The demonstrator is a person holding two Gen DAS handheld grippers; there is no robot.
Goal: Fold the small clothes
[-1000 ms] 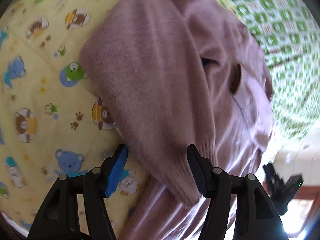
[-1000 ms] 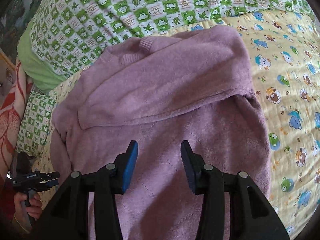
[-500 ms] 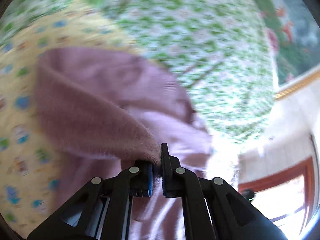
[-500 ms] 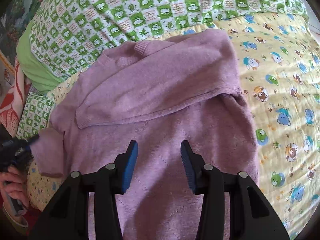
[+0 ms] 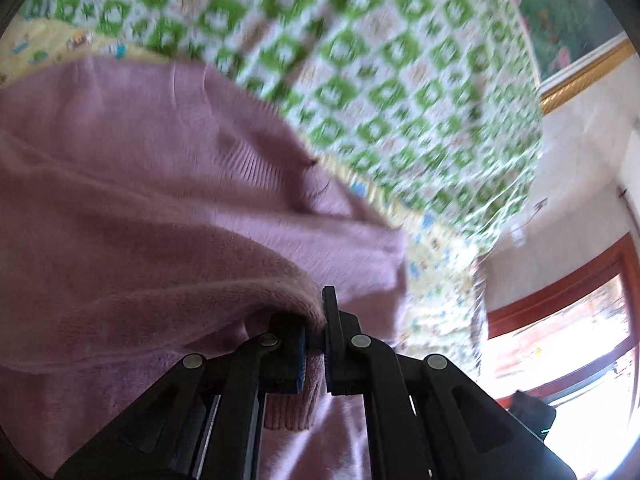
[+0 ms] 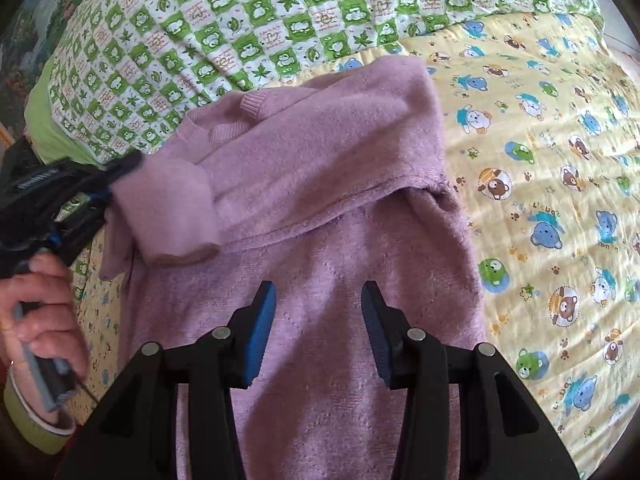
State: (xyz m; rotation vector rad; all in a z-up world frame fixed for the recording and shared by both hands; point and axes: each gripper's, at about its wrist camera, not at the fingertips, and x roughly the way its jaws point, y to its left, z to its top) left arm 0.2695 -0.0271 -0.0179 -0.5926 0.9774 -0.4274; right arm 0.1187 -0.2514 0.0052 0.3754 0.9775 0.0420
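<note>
A small pink knit sweater (image 6: 320, 208) lies on the bed, one sleeve folded across its chest. My left gripper (image 5: 314, 320) is shut on the cuff of the other sleeve (image 5: 168, 292) and holds it lifted over the sweater's left side; it shows in the right wrist view (image 6: 116, 184) with the sleeve (image 6: 168, 216) hanging from it. My right gripper (image 6: 318, 304) is open and empty, hovering above the sweater's lower body.
A yellow animal-print blanket (image 6: 552, 184) lies under the sweater and to its right. A green checked quilt (image 6: 248, 28) covers the far side of the bed. A wall and red-framed window (image 5: 580, 320) stand beyond the bed.
My left gripper closed on the sleeve cuff and has carried it up and inward over the sweater. My right gripper stayed open and drew back slightly.
</note>
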